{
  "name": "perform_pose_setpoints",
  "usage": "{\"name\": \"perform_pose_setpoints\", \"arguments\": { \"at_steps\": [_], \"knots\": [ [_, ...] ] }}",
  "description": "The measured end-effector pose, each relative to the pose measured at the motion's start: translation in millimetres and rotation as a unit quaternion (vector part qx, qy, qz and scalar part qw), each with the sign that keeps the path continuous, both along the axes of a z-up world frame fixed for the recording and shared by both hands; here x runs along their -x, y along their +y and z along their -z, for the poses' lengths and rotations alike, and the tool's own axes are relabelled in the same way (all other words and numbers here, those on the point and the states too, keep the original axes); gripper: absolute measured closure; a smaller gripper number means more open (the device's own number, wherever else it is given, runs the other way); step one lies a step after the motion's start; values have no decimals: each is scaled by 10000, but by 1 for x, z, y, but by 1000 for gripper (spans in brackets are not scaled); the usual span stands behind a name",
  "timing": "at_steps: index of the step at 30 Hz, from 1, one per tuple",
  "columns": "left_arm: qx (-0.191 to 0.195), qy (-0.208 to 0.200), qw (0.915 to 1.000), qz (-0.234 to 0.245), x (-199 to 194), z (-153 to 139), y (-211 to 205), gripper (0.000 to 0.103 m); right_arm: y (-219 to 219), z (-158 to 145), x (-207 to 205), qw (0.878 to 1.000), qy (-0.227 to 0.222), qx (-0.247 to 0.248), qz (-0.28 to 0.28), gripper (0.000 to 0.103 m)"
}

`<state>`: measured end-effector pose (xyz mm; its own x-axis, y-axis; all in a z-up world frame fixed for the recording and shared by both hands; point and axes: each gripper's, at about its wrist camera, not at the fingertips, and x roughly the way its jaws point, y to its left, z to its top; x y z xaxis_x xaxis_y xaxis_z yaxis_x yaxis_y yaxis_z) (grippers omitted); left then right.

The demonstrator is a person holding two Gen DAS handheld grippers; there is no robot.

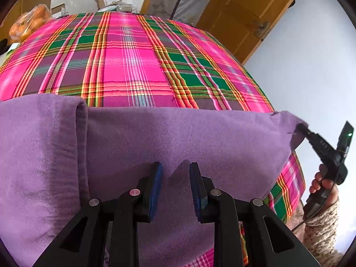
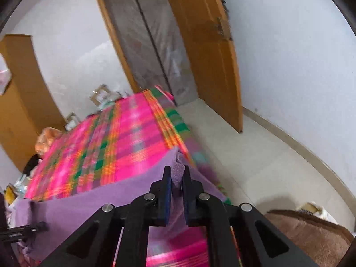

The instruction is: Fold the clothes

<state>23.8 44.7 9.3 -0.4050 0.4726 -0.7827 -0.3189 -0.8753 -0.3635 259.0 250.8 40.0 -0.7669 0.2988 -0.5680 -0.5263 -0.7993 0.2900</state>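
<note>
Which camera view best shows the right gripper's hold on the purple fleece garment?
The right wrist view: the right gripper has a bunched corner of the purple fleece garment pinched between its blue-padded fingers. The left wrist view shows that gripper only from a distance, at the garment's far corner, its jaws hidden.

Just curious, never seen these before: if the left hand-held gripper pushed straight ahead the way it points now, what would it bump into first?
Most likely the purple cloth, which already lies between the left hand-held gripper's open fingers. Beyond that is the pink plaid bedcover.
</note>
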Motion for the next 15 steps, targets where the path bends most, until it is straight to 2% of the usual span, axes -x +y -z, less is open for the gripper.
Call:
{"name": "perform_pose_setpoints", "arguments": {
  "at_steps": [5, 9, 11, 15],
  "knots": [
    [-60, -14, 10000, -5, 0, 0, -2, 77, -25, -27, 5, 9984, 334, -180, -409, 94],
    [-109, -18, 9999, -6, -1, 0, -3, 77, -38, -36, 11, 9973, 394, -321, -524, 94],
    [-130, -20, 9999, -4, -1, 1, -4, 77, -37, -33, 11, 9979, 349, -281, -464, 94],
    [-182, -23, 9998, -14, -1, 1, -5, 77, -17, -8, 9, 9999, 45, 38, -92, 93]
  ]
}}
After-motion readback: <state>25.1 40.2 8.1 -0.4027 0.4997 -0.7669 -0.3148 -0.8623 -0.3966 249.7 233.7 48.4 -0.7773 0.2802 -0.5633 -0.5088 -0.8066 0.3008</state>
